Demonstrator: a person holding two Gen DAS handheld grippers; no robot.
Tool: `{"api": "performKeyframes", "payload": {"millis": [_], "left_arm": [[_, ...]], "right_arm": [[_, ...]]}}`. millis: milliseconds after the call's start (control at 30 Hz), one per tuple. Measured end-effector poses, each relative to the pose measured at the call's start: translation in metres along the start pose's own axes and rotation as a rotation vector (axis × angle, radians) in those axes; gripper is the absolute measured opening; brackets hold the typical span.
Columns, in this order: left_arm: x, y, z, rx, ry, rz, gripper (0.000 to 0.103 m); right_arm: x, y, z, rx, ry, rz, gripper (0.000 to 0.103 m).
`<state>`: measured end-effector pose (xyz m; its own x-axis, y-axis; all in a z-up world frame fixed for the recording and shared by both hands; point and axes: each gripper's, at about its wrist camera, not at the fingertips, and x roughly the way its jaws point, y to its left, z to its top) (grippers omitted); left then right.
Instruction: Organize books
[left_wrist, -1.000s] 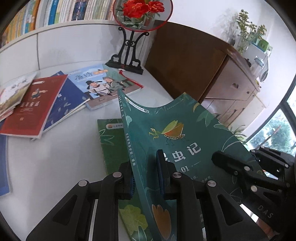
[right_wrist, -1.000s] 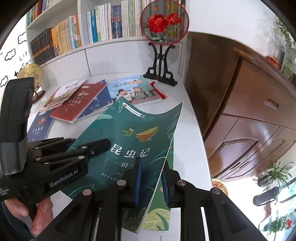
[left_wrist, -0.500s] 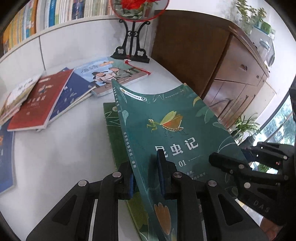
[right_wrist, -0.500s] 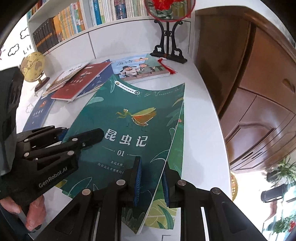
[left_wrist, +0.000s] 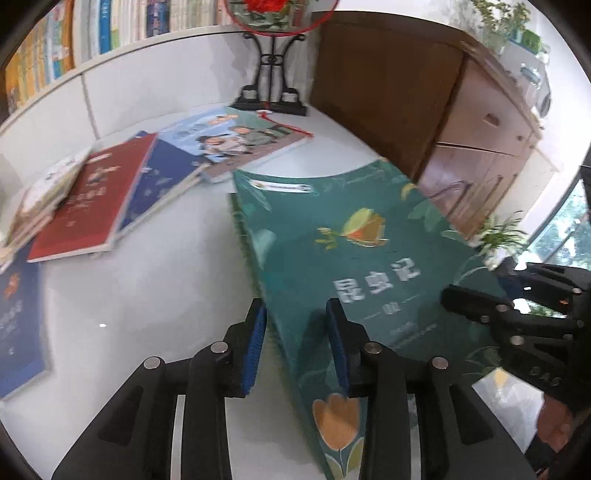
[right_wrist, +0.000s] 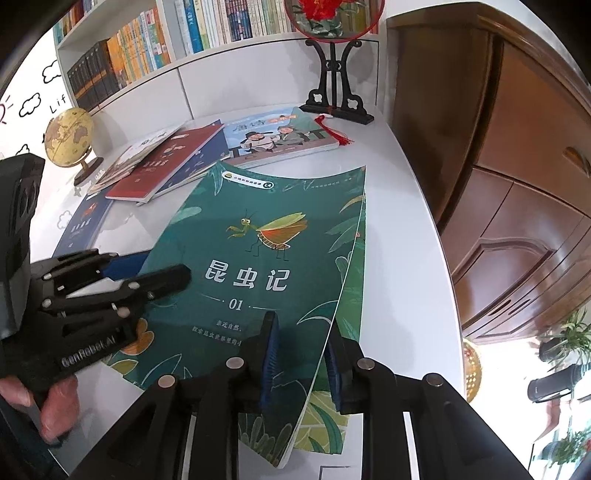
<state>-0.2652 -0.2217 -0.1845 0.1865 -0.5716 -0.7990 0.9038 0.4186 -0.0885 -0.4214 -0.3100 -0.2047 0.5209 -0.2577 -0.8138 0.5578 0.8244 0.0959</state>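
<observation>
At the far left edge of the white desk a globe stood, and just in front of it a fan of books lay flat: a pale one, a red book on top of a dark blue one, and another navy book nearer the left edge. Next along, the left gripper sat at the left spine side of the green insect book; its jaws had just been opening, and in its own view the blue pads stood spread, with the book's edge between them but a visible gap on the left side, so no pinch there. The green insect book lay in the middle of the desk toward the near edge, its cover slightly bowed, resting over a second green book whose edge showed along the right. Behind it, toward the back edge, a light blue picture book lay flat by the black stand of a round fan ornament. Then the right gripper, at the green insect book's near right corner: jaws just opening too, pads parted, the cover's edge between them with daylight on both sides. Past the desk's right edge stood a brown wooden cabinet.
</observation>
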Motion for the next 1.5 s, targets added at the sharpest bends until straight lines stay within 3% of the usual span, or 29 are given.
{"api": "performKeyframes", "payload": {"millis": [300, 567, 667, 767, 900, 1000, 1500], "left_arm": [[0.0, -0.001, -0.002, 0.04, 0.006, 0.022, 0.031], [-0.006, -0.03, -0.008, 0.153, 0.025, -0.06, 0.03], [-0.011, -0.034, -0.01, 0.174, 0.009, -0.055, 0.03], [-0.011, -0.022, -0.005, 0.127, -0.011, -0.012, 0.03], [0.001, 0.002, -0.004, 0.043, 0.021, 0.035, 0.031], [0.001, 0.008, -0.006, 0.005, 0.014, 0.022, 0.031], [-0.002, -0.006, -0.015, 0.016, 0.029, -0.04, 0.031]], "right_arm": [[0.003, -0.001, 0.0, -0.009, 0.014, 0.002, 0.026], [0.001, 0.003, -0.002, -0.024, 0.021, -0.003, 0.026], [0.005, 0.002, -0.002, -0.024, 0.035, -0.006, 0.026], [0.006, -0.002, -0.002, -0.014, 0.038, 0.002, 0.028], [0.007, -0.003, -0.003, -0.017, 0.043, -0.002, 0.03], [0.008, -0.003, -0.002, -0.021, 0.048, -0.003, 0.03], [0.009, -0.008, -0.001, -0.021, 0.074, -0.002, 0.032]]}}
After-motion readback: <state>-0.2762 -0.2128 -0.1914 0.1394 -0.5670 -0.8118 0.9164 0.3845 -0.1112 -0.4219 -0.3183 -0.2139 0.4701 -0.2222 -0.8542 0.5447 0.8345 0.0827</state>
